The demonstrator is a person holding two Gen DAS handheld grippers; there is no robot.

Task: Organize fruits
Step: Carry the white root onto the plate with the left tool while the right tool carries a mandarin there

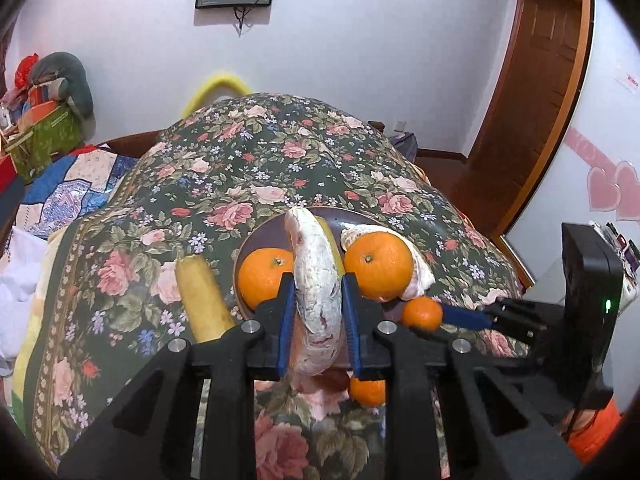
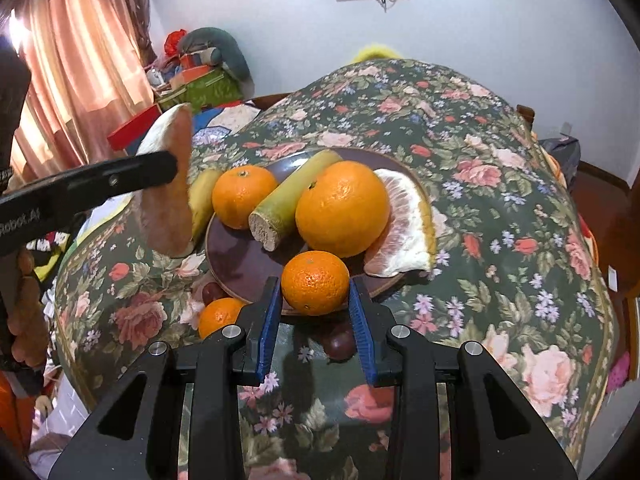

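My left gripper point(image 1: 316, 284) is shut on a pale pomelo wedge point(image 1: 318, 300), held above the floral cloth left of the brown plate point(image 1: 260, 236). In the right wrist view that pomelo wedge point(image 2: 166, 200) hangs from the left gripper's black finger point(image 2: 120, 176). My right gripper point(image 2: 315, 286) is shut on a small mandarin point(image 2: 315, 283) over the near rim of the plate point(image 2: 240, 256). On the plate lie a large orange point(image 2: 342, 208), a mandarin point(image 2: 243, 196), a greenish cane piece point(image 2: 292, 200) and a peeled pomelo wedge point(image 2: 404, 228).
Another mandarin point(image 2: 218, 316) and dark round fruits point(image 2: 339, 344) lie on the cloth in front of the plate. A yellow piece point(image 1: 202, 296) lies left of the plate. Boxes and bundled cloth point(image 1: 44, 120) are stacked at the back left, and a wooden door point(image 1: 540, 80) stands at the right.
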